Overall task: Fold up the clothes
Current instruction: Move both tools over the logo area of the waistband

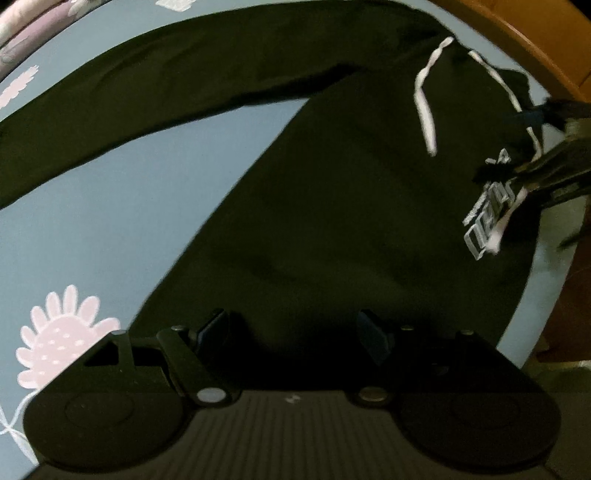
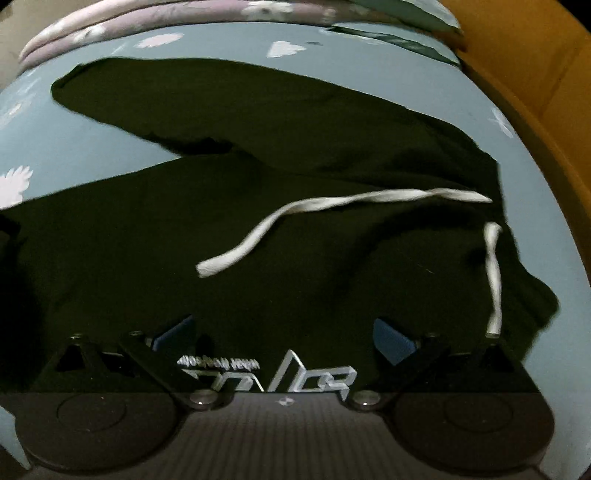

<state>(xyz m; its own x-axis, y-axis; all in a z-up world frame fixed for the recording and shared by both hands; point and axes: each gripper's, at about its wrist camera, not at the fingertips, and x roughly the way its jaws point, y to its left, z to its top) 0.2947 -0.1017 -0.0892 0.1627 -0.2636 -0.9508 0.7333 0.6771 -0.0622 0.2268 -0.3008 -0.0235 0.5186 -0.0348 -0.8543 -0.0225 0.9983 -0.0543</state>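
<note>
A dark hoodie (image 1: 332, 203) lies flat on the bed, one sleeve (image 1: 147, 85) stretched out to the left. Two white drawstrings (image 1: 424, 103) lie across its chest beside a silver printed logo (image 1: 487, 214). My left gripper (image 1: 291, 328) hovers open over the hoodie's body, its pads wide apart with nothing pinched. My right gripper (image 1: 513, 142) reaches in from the right by the logo. In the right wrist view the right gripper (image 2: 282, 336) is open above the hoodie (image 2: 258, 258), with the logo (image 2: 314, 380) just under it, one drawstring (image 2: 314, 214) ahead and the sleeve (image 2: 184, 110) beyond.
The blue bedsheet (image 1: 92, 221) with pink flower prints (image 1: 62, 350) shows to the left of the hoodie. Striped bedding (image 2: 147, 22) is piled at the far end. An orange-brown wooden frame (image 2: 535, 74) runs along the right side, close to the bed's edge (image 1: 546, 295).
</note>
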